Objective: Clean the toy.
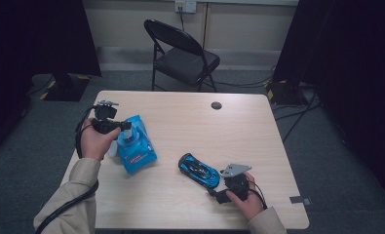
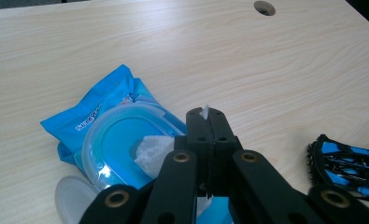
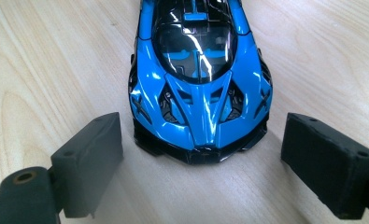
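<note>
A blue pack of wet wipes (image 1: pixel 137 148) lies at the table's left with its clear lid (image 2: pixel 72 196) flipped open. A white wipe (image 2: pixel 152 150) sticks up from the opening. My left gripper (image 1: pixel 126 126) hovers just above the pack, shut, with a white sliver of the wipe (image 2: pixel 204 111) pinched between its tips. A blue and black toy car (image 1: pixel 198 169) stands right of the pack. My right gripper (image 1: pixel 219 187) rests low at one end of the toy car (image 3: pixel 201 84), open. Its pads (image 3: pixel 91 161) stand apart from the car on both sides.
The wooden table (image 1: pixel 204 126) has a round cable hole (image 1: pixel 216 105) near its far edge. A black folding chair (image 1: pixel 182 53) stands behind the table. Dark panels and floor cables flank both sides.
</note>
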Demonstrator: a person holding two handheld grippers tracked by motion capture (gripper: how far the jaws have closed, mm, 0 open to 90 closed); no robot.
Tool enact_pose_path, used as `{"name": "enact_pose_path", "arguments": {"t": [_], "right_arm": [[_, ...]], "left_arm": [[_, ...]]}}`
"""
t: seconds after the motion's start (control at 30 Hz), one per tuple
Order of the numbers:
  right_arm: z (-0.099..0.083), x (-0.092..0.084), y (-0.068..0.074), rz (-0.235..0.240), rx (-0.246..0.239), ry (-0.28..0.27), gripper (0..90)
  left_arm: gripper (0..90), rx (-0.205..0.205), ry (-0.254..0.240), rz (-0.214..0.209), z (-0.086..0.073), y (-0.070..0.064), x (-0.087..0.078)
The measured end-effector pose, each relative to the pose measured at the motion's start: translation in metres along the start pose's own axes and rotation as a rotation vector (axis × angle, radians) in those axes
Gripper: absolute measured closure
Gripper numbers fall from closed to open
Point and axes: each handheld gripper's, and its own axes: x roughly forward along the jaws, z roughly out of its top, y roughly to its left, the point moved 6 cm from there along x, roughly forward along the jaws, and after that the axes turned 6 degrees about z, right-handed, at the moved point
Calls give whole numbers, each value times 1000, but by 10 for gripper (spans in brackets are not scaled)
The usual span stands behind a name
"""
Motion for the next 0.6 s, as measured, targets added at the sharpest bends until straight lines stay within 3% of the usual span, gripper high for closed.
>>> {"name": "enact_pose_path", "arguments": {"t": [0.33, 0.6], "right_arm": [[0, 0, 0, 0, 1, 0, 125], [0, 0, 0, -1, -1, -1, 125]], "left_arm": [[900, 6, 6, -1, 1, -9, -5], [900, 8, -2, 0, 9, -13, -19]]}}
